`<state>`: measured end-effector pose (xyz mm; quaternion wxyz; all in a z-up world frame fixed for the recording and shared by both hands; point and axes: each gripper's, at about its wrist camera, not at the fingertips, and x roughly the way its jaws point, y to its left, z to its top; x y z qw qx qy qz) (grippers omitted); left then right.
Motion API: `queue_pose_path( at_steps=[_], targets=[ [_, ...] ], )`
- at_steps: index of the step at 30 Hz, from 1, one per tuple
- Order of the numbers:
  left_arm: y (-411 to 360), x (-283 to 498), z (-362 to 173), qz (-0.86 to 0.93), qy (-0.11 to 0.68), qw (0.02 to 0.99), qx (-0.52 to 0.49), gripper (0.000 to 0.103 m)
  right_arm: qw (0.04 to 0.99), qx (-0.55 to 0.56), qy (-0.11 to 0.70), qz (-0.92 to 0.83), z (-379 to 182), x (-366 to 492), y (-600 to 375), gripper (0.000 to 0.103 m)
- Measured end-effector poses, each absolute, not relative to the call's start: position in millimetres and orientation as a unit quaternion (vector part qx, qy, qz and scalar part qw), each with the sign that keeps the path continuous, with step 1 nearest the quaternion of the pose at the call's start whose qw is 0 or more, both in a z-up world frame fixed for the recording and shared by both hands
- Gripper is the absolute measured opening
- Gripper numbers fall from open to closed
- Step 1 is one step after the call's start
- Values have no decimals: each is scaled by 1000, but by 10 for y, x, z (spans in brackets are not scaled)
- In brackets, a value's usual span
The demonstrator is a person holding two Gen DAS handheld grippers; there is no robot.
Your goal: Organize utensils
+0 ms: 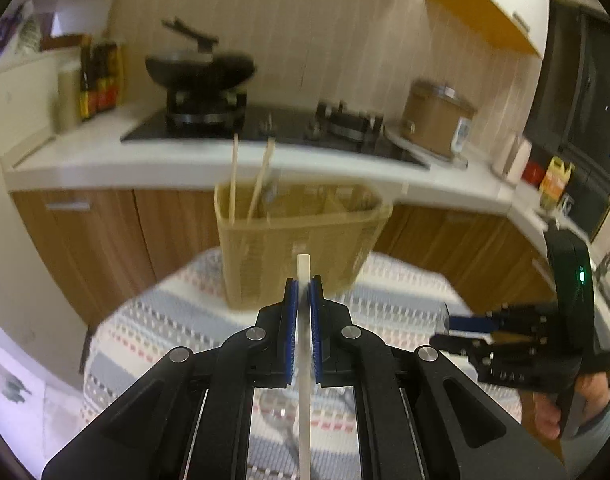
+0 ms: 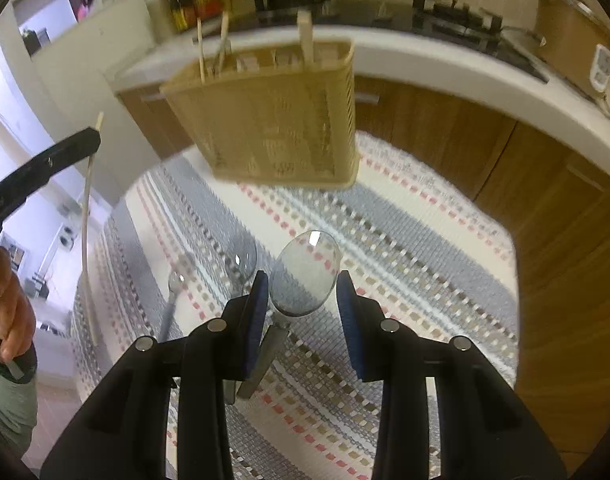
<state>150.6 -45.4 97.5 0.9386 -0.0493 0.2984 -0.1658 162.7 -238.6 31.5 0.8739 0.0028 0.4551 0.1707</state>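
My left gripper (image 1: 304,284) is shut on a pale chopstick (image 1: 304,360) and holds it upright in the air in front of the beige utensil basket (image 1: 297,240). The basket holds two chopsticks (image 1: 234,180) at its left end. In the right wrist view the basket (image 2: 273,120) stands at the far end of the striped cloth (image 2: 405,240), and the left gripper's chopstick (image 2: 87,220) hangs at the left. My right gripper (image 2: 303,296) is open, its fingers either side of a large metal spoon (image 2: 305,272) lying on the cloth. Two more spoons (image 2: 177,280) lie to its left.
Behind the table runs a white kitchen counter (image 1: 185,156) with a gas hob, a black wok (image 1: 199,68), sauce bottles (image 1: 99,80) and a brown rice cooker (image 1: 437,120). Wooden cabinets stand below. The right gripper (image 1: 441,332) shows at the right of the left wrist view.
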Motion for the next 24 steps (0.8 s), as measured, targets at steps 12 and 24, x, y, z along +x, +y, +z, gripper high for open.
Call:
queue_pose_path(
  at_steps=[12, 24],
  targets=[
    [-340, 1547, 1577, -150, 193, 965, -90, 4, 908, 45, 377, 180, 897, 1687, -2478, 7],
    [-290, 1707, 1363, -168, 214, 958, -94, 4, 850, 95, 493, 162, 187, 2209, -2587, 26]
  ],
)
